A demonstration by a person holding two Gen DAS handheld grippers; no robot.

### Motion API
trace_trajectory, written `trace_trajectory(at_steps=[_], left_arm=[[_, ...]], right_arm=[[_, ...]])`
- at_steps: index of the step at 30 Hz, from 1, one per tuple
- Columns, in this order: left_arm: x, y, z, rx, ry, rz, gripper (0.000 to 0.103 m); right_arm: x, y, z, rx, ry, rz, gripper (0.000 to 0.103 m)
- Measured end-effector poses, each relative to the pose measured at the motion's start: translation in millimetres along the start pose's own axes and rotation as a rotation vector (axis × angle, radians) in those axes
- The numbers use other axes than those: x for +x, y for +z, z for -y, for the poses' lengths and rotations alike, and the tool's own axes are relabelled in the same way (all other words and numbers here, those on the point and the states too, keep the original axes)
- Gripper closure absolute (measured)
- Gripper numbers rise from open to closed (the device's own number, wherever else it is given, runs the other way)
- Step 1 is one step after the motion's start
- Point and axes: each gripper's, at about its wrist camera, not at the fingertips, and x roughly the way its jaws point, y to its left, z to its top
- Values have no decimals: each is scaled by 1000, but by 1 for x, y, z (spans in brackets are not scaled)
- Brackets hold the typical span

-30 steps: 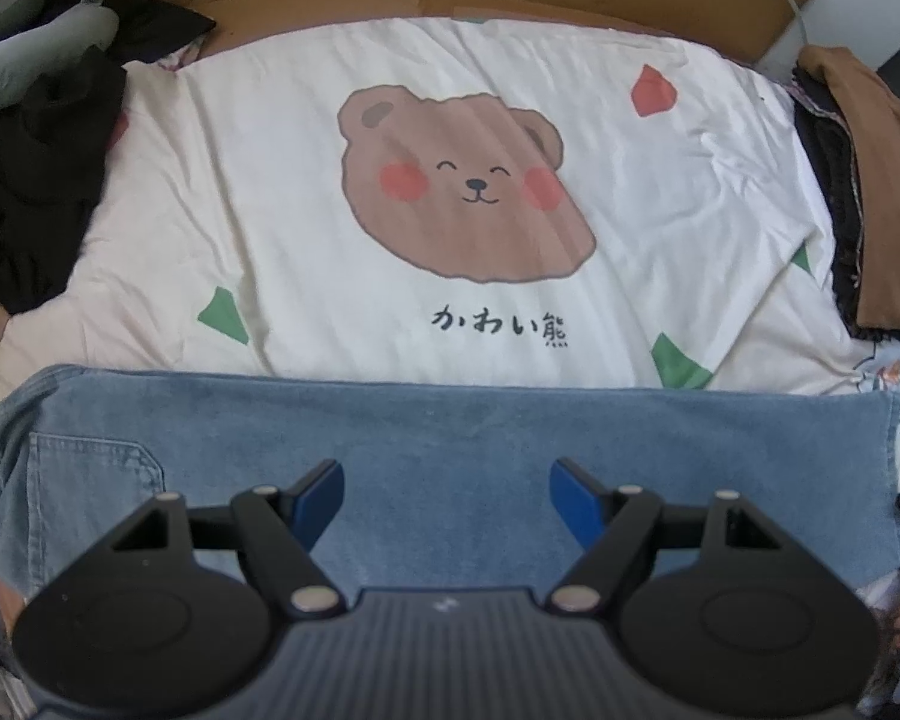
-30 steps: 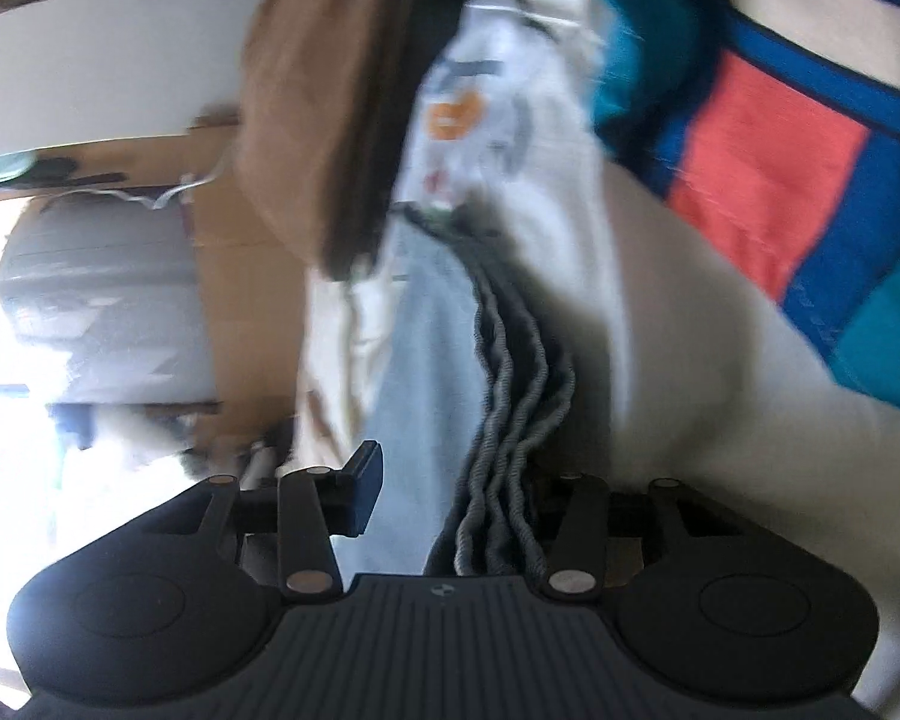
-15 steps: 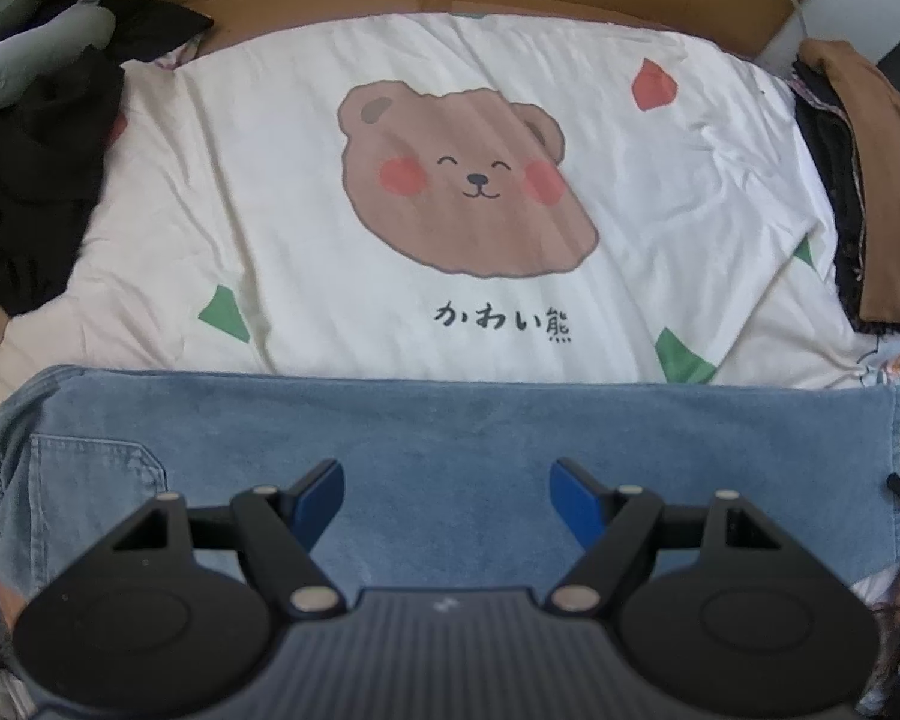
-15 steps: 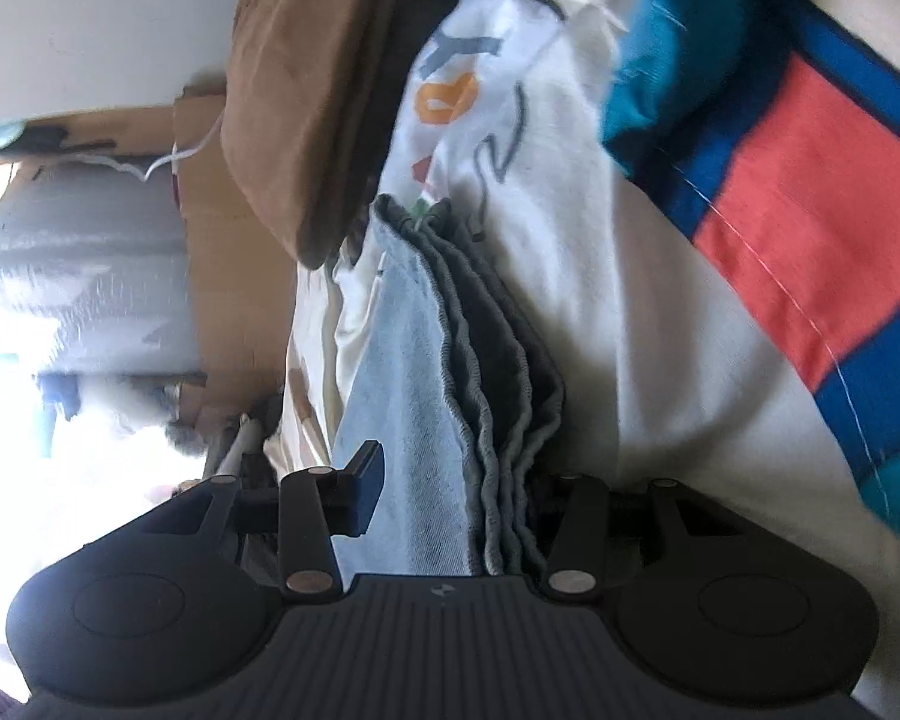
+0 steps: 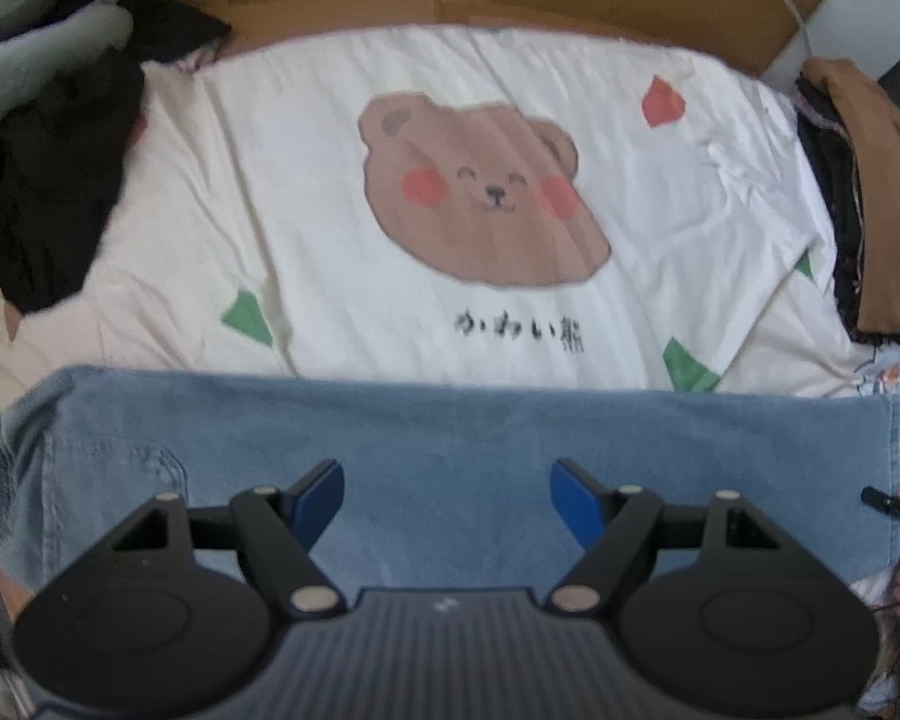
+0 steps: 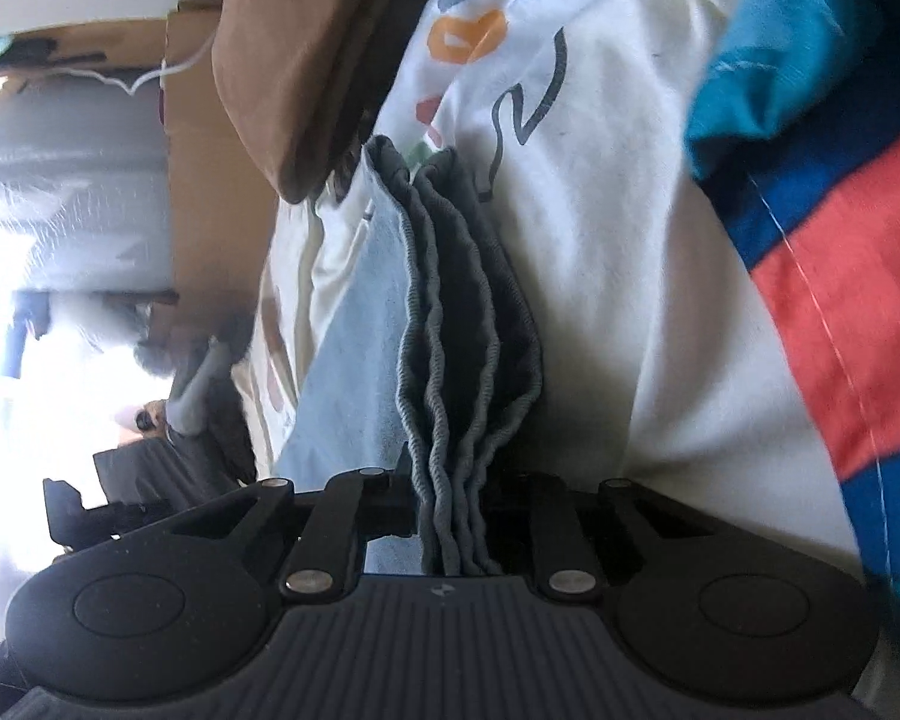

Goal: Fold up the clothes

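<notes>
Jeans (image 5: 450, 468), light blue denim, lie as a long flat band across the lower half of the left wrist view on a bear-print bed cover (image 5: 390, 180), pocket end at lower left, so at least one lengthwise fold looks done. Right wrist view shows several stacked denim hems at centre frame, so the legs seem doubled over already. Right claw (image 6: 453, 516) is pressed together, pinching that stacked edge of the jeans at the band's right end. Left claw (image 5: 447, 501) hangs spread over the middle of the band, gripping nothing. Left to do, by my read: fold the band crosswise into a compact packet and set it aside. A black garment (image 5: 42, 192) at upper left looks unfolded; a brown garment (image 5: 882, 210) tops a pile at right.
</notes>
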Motion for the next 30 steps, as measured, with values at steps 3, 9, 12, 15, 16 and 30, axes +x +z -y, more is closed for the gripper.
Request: trace_trajectory(at_steps=[3,9,12,15,16,30], left_arm=[[0,0,-14,-29,8,57,21],[22,-32,-41,-113,-22,85,21],[37,-53,-57,-187,-46,69,21],[52,-71,-69,-225,-34,68,21],[57,-77,-72,-234,-32,70,21],[105,-141,-82,-332,-208,120,64]], right_arm=[[2,3,-8,-18,-39,-36,88],[5,3,-29,-105,-164,-81,94],[3,1,-41,-136,-209,-92,95],[-3,0,-53,-148,-248,-88,95],[-6,-1,-57,-148,-266,-80,95],[-10,-16,-196,-270,-487,-132,96]])
